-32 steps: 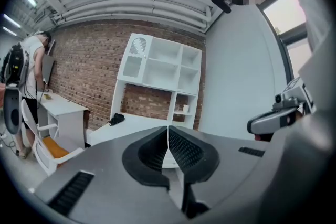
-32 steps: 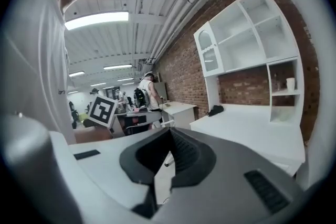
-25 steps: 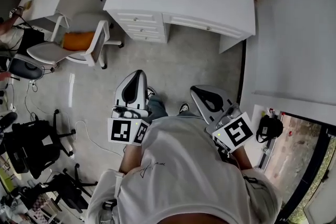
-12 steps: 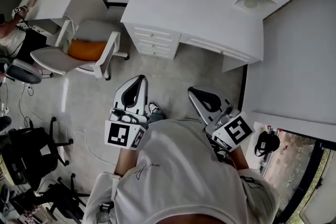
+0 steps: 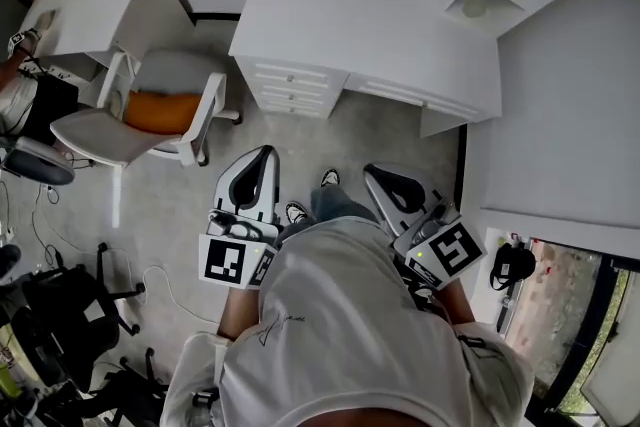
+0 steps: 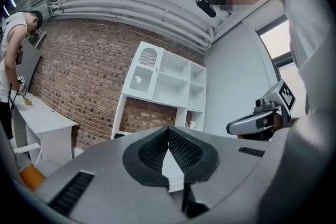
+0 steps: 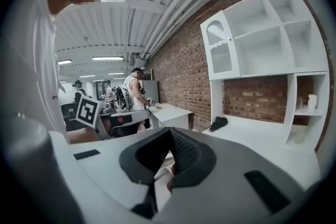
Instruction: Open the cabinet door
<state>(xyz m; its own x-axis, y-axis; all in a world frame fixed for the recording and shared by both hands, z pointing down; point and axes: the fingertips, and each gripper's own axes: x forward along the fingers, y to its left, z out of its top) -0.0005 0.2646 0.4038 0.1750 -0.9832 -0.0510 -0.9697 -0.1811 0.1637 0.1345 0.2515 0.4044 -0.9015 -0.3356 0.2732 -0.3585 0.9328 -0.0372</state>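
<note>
- The fingers [image 6: 184,150] of the left gripper [image 6: 168,131] are pressed together at their tips. Nothing is between them, and only pale furniture shows through the slit lower down.
- The fingers [image 7: 188,153] of the right gripper [image 7: 169,134] are likewise closed tip to tip and hold nothing.
- Neither gripper touches any furniture. In the head view they are held side by side in front of the person's chest, above the grey floor [image 5: 330,125], pointing toward the white counter [image 5: 380,15].
- The cabinet door [image 7: 220,50] fills the upper left compartment of the white shelf unit [image 7: 273,23], which stands on the counter against the brick wall [image 7: 184,71].
- The door has an arched slatted panel at its top and a small knob [image 7: 229,38] on its right edge. It sits flush in its frame, well apart from both grippers.
- A black item [image 7: 218,123] lies on the counter below the door.
- A cup [image 7: 312,101] stands in the lower right shelf compartment.
- A white chair [image 5: 195,100] with an orange cushion [image 5: 160,110] stands left of the counter.
</note>
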